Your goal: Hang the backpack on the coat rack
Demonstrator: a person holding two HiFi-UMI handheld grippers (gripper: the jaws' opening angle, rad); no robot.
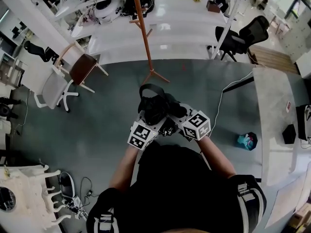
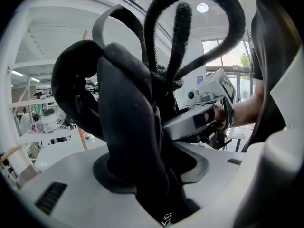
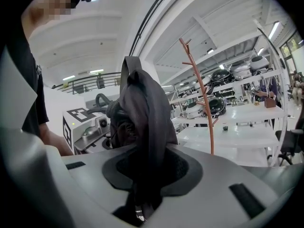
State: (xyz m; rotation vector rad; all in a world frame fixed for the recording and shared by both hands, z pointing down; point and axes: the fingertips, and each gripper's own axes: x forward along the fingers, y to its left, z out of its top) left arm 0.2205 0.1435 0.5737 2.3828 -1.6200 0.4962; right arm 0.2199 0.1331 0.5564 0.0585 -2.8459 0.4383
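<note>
Left tool (image 2: 147,175) + right tool (image 3: 147,175): clamping backpack (image 1: 155,106) | upright, handle loop (image 2: 235,18) up

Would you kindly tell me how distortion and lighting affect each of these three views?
Head view: wide-angle bending at the edges, and the backpack reads as a featureless black mass. Left gripper view: strong fisheye, dark corners, the backpack backlit by bright windows. Right gripper view: the same fisheye bows the coat rack.
</note>
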